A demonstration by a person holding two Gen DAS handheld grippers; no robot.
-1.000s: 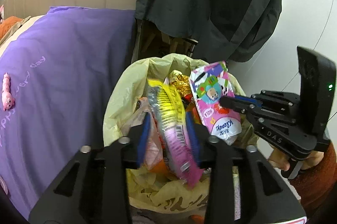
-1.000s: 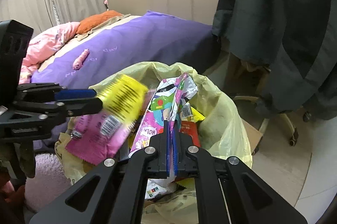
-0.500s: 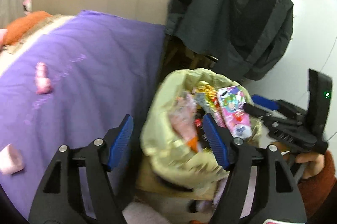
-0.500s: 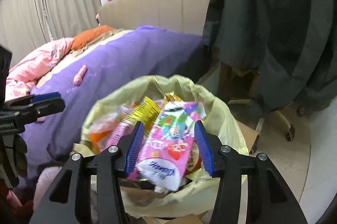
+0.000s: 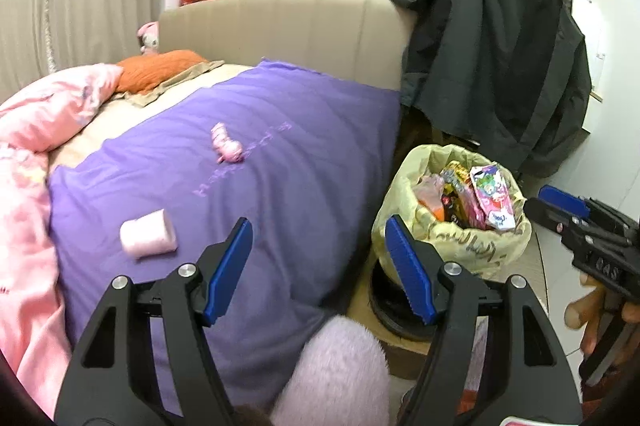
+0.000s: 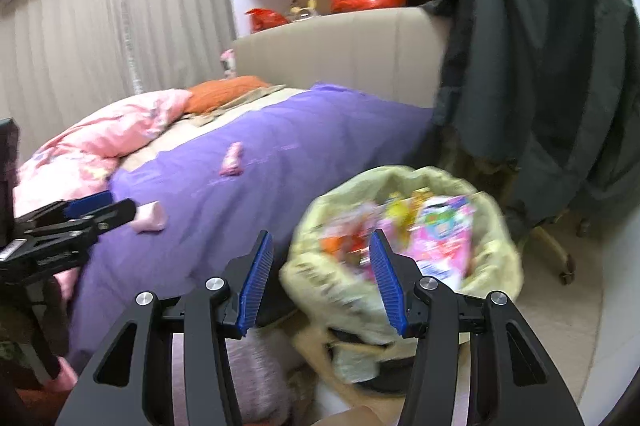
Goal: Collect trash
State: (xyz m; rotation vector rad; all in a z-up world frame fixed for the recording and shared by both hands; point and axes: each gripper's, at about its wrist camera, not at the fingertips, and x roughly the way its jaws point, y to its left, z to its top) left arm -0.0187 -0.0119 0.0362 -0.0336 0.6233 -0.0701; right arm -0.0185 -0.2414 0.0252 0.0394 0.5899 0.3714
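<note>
Since the earlier frames both claws have let go of their wrappers and drawn back from the bin; the yellow-and-pink wrapper and the pink cartoon packet (image 5: pixel 493 197) that were pinched a second ago now lie inside the trash bag (image 5: pixel 404 194); the view has swung from the bag mouth out across the bed (image 5: pixel 280 162).

Left claw (image 5: pixel 318 268): jaws wide, nothing between the blue pads; the bag sits at its 2 o'clock, apart from the tips. Right claw (image 6: pixel 320 280): jaws wide and empty; the bag (image 6: pixel 320 278) lies beyond the right pad at about 1 o'clock, blurred by motion. In the left view the right claw shows at 3 o'clock, carried by a hand (image 5: pixel 592 310).

Judgement: that drop is complete and both claws are free for a further pick. On the purple cover a pale pink roll (image 5: pixel 148 239) lies at 10 o'clock of the left claw, and a small pink striped item (image 5: pixel 225 143) lies further up at 11 o'clock; whether either counts as trash cannot be told.

Materials: the bag is thin, crinkled, pale yellow film, its rim folded over a dark round base; the contents are glossy printed foil and plastic wrappers, flat and creased, heaped near the rim; the cover is smooth matte cloth; the roll looks soft and cylindrical, likely to squash under the pads; a fluffy lilac object (image 5: pixel 332 374) sits at 6 o'clock; a dark jacket (image 5: pixel 496 58) hangs behind the bag.
</note>
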